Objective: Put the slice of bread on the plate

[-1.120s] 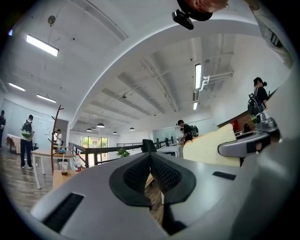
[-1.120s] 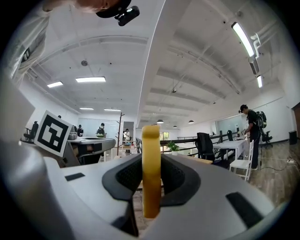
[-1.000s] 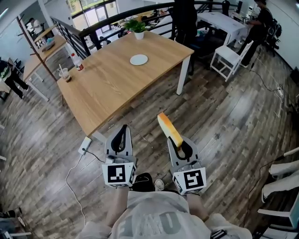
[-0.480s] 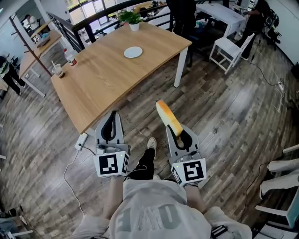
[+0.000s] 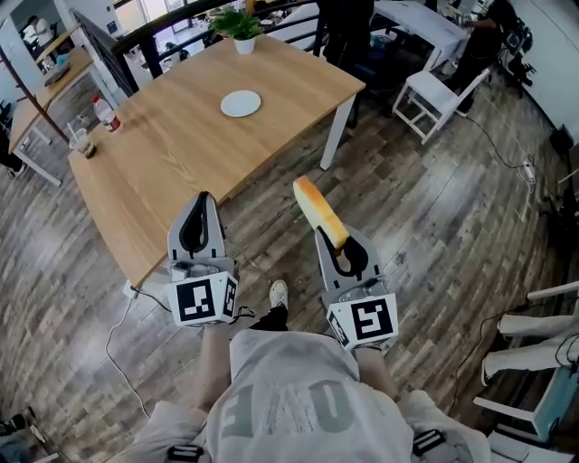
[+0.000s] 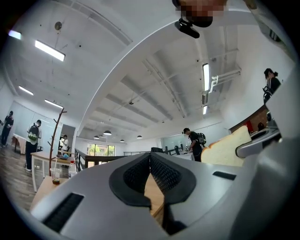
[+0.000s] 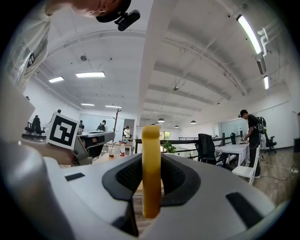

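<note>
A slice of bread (image 5: 317, 206) with a yellow-brown crust stands on edge in my right gripper (image 5: 333, 239), whose jaws are shut on it over the wooden floor. In the right gripper view the bread (image 7: 151, 164) rises upright between the dark pads. My left gripper (image 5: 201, 197) is shut and holds nothing, at the near edge of the wooden table (image 5: 163, 172). A small white plate (image 5: 240, 103) lies far across the table, well ahead of both grippers. The left gripper view shows the bread (image 6: 227, 149) off to its right.
A potted plant (image 5: 237, 25) stands at the table's far edge, with a bottle (image 5: 106, 113) and a cup (image 5: 81, 143) at its left end. A white chair (image 5: 425, 90) and people are behind the table to the right. A cable (image 5: 118, 335) trails on the floor at left.
Both grippers have travelled forward towards the table. The left one now reaches its near edge. The bread stays gripped in the right one and the plate looks nearer.
</note>
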The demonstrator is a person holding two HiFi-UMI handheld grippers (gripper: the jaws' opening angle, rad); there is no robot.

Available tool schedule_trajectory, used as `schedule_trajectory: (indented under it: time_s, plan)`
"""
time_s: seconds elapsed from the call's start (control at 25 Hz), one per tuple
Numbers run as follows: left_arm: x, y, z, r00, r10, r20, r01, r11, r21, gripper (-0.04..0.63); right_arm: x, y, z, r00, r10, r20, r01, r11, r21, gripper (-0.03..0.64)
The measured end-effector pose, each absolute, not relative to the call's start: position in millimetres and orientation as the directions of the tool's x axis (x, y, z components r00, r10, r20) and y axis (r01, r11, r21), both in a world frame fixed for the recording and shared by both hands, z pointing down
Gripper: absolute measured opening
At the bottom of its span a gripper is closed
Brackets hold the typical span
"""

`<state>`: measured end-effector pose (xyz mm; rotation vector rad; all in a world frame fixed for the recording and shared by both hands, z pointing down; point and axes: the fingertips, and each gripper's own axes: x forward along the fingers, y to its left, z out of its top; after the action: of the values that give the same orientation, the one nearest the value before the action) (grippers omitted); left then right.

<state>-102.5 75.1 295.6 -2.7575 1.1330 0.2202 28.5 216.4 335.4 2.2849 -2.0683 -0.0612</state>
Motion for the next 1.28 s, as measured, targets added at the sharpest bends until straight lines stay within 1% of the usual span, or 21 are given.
schedule_trajectory:
  time_s: [0.24, 0.48, 0.68, 0.88, 1.08, 1.28]
  plan:
    - [-82, 5, 296, 0.681, -0.7, -0.214, -0.726, -0.684, -0.069, 0.008, 48, 144, 328, 0.042, -0.999, -0.018, -0.996, -0.043, 0.084, 0.092]
    - [-54, -41, 293, 0.69, -0.691, -0.215, -0.719, -0.69, -0.087, 0.008, 68, 87, 325, 0.036, -0.999, -0.017, -0.997, -0.037, 0.071, 0.092]
    - [-37, -54, 299, 0.699, -0.688, -0.195, -0.711, -0.698, -0.083, 0.008, 85, 71, 335, 0.047, -0.999, 0.024, -0.997, -0.045, 0.059, 0.092]
    - [-28, -67, 309, 0.678, -0.718, -0.158, -0.732, -0.678, -0.063, 0.008, 102, 50, 345, 0.021, -0.999, 0.043, -0.998, -0.019, 0.052, 0.092]
    - [-18, -90, 318, 0.665, -0.735, -0.133, -0.746, -0.662, -0.068, 0.008, 124, 4, 349, -0.006, -0.999, 0.041, -0.997, 0.009, 0.077, 0.092]
    - [5, -135, 314, 0.634, -0.762, -0.129, -0.773, -0.625, -0.106, 0.008, 156, -61, 353, -0.057, -0.997, 0.044, -0.997, 0.059, 0.051, 0.092]
